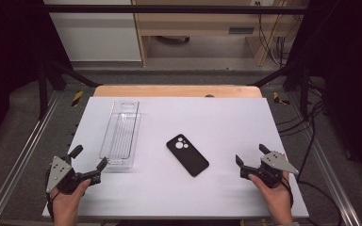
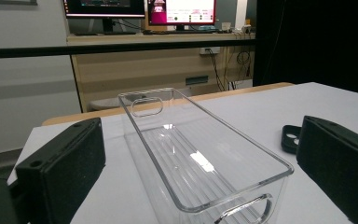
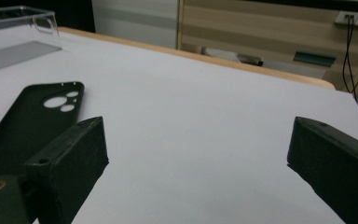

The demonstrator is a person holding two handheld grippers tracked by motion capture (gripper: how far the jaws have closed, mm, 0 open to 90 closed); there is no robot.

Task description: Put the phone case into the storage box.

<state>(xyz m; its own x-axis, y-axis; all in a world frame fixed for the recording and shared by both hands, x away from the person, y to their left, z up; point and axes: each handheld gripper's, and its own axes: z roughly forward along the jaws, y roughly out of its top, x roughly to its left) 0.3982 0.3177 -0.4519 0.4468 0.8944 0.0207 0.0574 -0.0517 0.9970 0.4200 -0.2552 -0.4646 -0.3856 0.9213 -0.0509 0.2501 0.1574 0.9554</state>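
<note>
A black phone case [image 1: 187,154] lies flat in the middle of the white table, camera cut-outs toward the far left. A clear plastic bin [image 1: 120,134] stands lengthwise left of it. My left gripper [image 1: 89,159] rests at the near left with its jaws wide open, just short of the bin's near end; the bin [image 2: 200,158] lies between and beyond its jaws, the case [image 2: 290,138] peeking past the right jaw. My right gripper [image 1: 251,154] sits at the near right, open and empty, with the case [image 3: 25,123] off to its left and the bin [image 3: 16,32] farther.
The white table [image 1: 217,117] has a wooden strip [image 1: 176,91] along its far edge. Metal rails [image 1: 19,160] run down both sides, and cables [image 1: 311,122] hang at the right. Beyond the table stand wooden furniture and monitors [image 2: 140,9].
</note>
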